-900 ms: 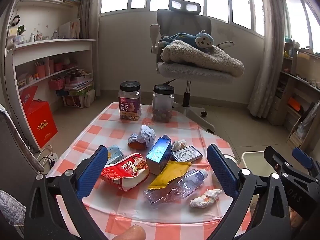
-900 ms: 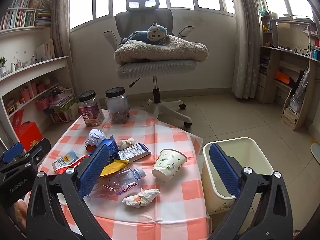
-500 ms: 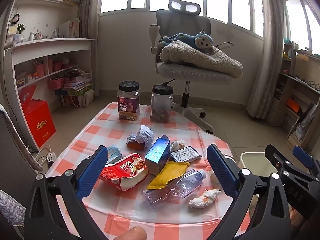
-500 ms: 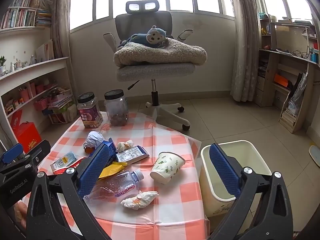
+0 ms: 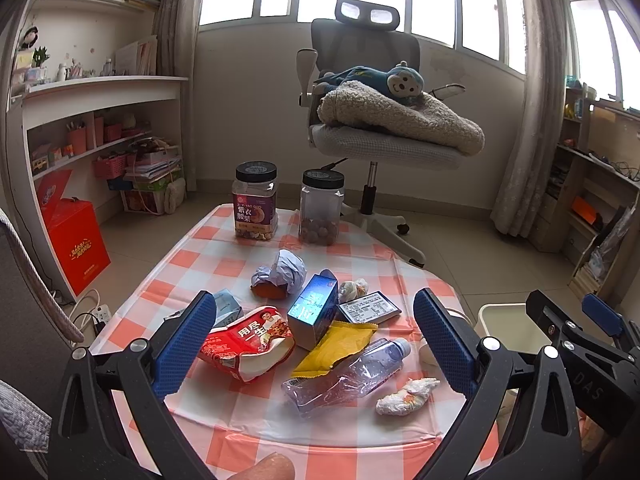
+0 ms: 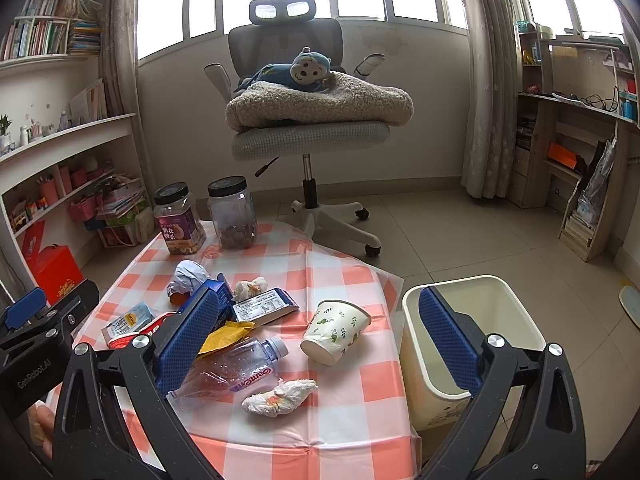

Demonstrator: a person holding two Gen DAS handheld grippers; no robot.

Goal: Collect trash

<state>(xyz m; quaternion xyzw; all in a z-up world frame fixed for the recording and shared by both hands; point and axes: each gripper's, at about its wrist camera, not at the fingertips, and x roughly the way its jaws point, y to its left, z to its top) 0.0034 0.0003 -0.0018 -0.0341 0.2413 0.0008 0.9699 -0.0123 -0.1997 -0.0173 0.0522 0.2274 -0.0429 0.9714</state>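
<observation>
Up front in the left wrist view, the left hand-held gripper hung wide open and empty above the desk, low in the frame. Between its fingers lay the trash: a red packet, a blue carton, a yellow wrapper, a crushed bottle and a tissue wad toward lower right. Two jars stood at the desk's far edge, mid-frame. The bin showed at the right edge.

Then in the right wrist view, the right hand-held gripper was likewise spread open, holding nothing. A paper cup lay tipped at centre, the bottle and the tissue wad below it to the left. The bin stood just beside the desk, at lower right.
</observation>
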